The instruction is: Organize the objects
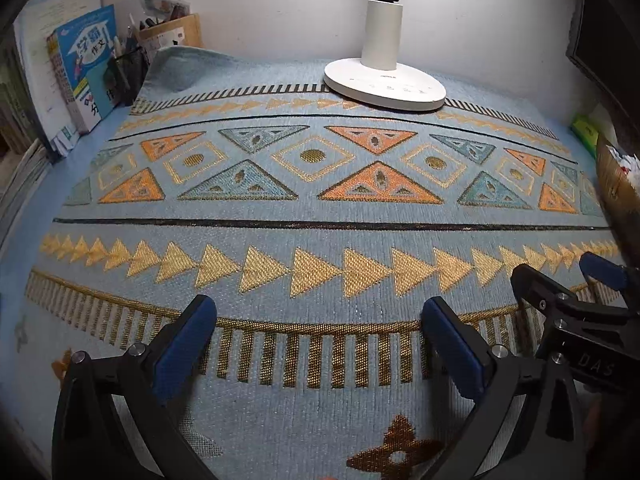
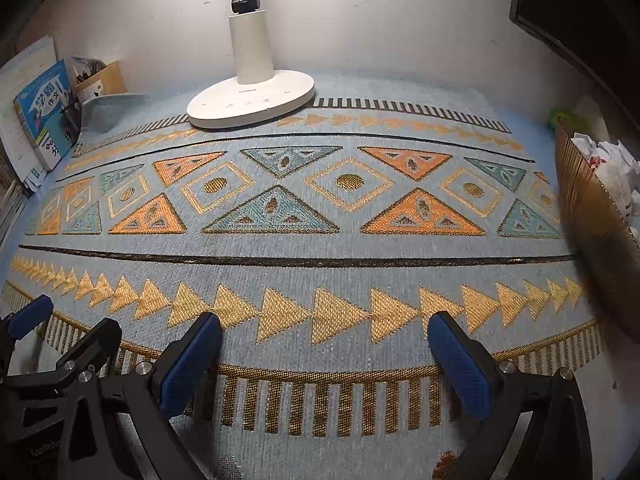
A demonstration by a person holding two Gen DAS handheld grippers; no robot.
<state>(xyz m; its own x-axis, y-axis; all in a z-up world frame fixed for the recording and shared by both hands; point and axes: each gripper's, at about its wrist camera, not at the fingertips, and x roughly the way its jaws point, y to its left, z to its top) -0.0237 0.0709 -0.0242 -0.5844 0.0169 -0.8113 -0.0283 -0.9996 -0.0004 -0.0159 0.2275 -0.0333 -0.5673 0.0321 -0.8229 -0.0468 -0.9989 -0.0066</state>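
Tools both hang spread and empty, left tool (image 1: 318, 322) beside right tool (image 2: 324, 340), over the bare patterned mat (image 1: 320, 236); books (image 1: 86, 64) and lamp (image 1: 384, 80) sit at the counter's edges.

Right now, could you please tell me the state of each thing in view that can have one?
Left gripper: open, empty.
Right gripper: open, empty.
Desk lamp: upright on the cloth.
Patterned cloth: flat, far-left corner rucked up.
Books: upright at left.
Gold bin: holding crumpled paper.
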